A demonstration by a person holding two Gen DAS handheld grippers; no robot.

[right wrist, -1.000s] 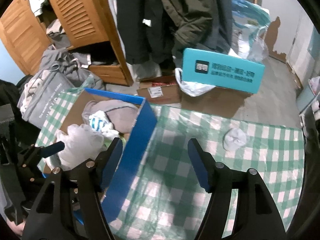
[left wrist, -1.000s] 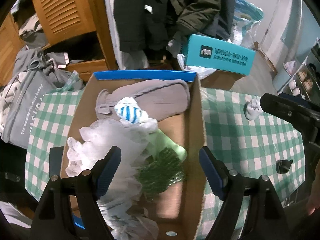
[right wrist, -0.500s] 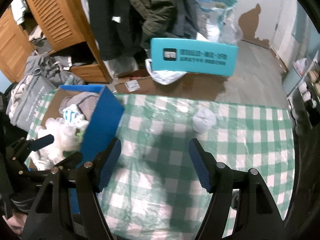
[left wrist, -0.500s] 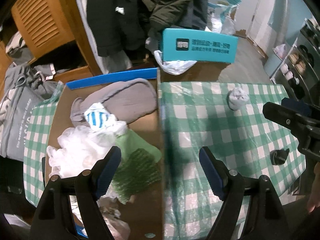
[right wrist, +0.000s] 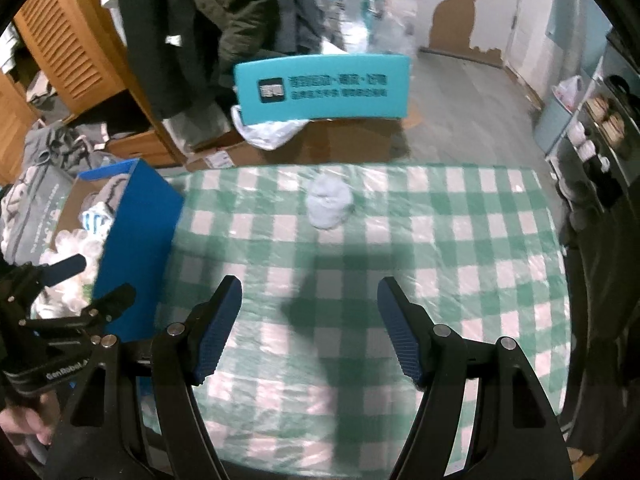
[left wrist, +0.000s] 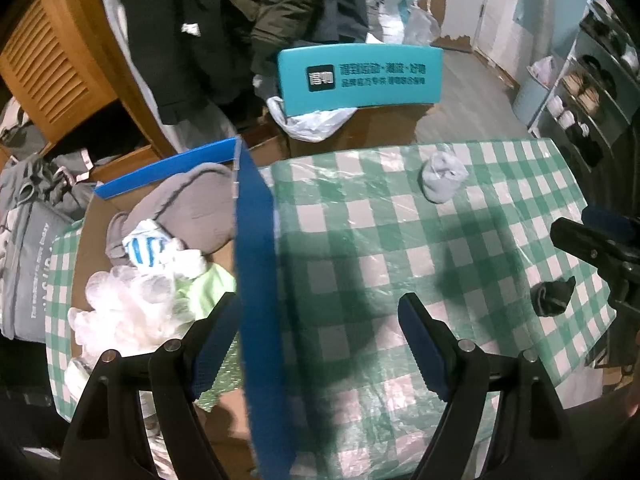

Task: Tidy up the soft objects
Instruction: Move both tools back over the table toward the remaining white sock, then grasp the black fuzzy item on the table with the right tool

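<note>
Checked tablecloth (left wrist: 360, 240) carries blue box (left wrist: 256, 280), grey sock (left wrist: 442, 176), black sock (left wrist: 554, 296).

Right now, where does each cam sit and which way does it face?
Left wrist: on the left gripper, looking down across the box wall and table; its open jaws and the right gripper show.
Right wrist: on the right gripper, over mid-table, facing the grey sock; its open jaws, the left gripper and a hand show.
Shared: box, grey sock, teal carton.

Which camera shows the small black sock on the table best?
The left wrist view: the black sock lies on the checked cloth near its right edge. The right wrist view does not show it.
</note>
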